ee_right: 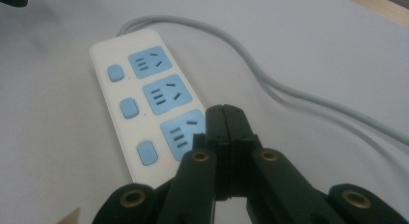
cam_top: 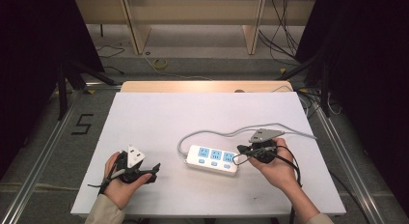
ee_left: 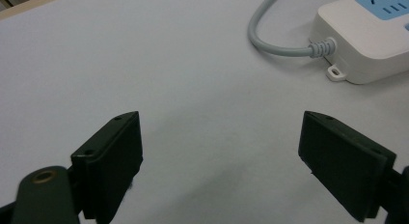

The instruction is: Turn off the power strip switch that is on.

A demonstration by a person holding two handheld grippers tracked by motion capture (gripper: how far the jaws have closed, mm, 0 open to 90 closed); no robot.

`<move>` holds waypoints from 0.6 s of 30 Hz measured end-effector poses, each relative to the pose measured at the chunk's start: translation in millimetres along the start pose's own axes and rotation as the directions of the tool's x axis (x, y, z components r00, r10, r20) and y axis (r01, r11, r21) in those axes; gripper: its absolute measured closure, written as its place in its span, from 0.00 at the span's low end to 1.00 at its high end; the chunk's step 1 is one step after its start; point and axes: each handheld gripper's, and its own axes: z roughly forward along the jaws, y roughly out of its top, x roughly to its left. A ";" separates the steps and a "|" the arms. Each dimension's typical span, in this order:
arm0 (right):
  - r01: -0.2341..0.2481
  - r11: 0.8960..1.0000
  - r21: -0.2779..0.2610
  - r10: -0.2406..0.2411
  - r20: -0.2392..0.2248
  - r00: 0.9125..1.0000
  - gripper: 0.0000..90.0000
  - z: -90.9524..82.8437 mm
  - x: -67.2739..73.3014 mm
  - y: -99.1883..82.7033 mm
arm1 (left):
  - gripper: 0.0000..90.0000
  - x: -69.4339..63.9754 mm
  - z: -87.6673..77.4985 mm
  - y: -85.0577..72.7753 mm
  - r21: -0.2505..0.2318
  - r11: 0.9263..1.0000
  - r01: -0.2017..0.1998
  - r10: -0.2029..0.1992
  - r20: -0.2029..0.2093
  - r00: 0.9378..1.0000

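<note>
Rigid, light power strip [cam_top: 212, 159] on the counter [cam_top: 144, 118], best gripped across its narrow sides; right gripper [ee_right: 225, 119] jaws pressed together, left gripper [ee_left: 219, 161] jaws spread.

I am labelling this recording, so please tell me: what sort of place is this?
Probably a lab or recording workspace, not a home. A white table holds only a power strip, black curtains hang at both sides, and loose cables lie on the floor behind.

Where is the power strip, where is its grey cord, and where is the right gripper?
power strip [cam_top: 212, 159]: high view, on its white top.
grey cord [ee_right: 284, 91]: right gripper view, on the middle of its run.
right gripper [ee_right: 226, 119]: right gripper view, on the tips of its shut fingers.
</note>
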 end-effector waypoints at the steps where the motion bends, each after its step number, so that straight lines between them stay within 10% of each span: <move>1: -0.001 1.000 0.000 0.001 -0.001 1.000 1.00 0.1 0.1 0.3 | 0.17 0.0 0.0 0.0 0.000 1.000 0.000 0.000 0.000 1.000; 18: 0.000 1.000 0.012 0.001 -0.024 1.000 1.00 2.9 2.8 5.9 | 0.17 -0.1 0.1 -0.1 -0.003 1.000 0.002 -0.002 -0.001 1.000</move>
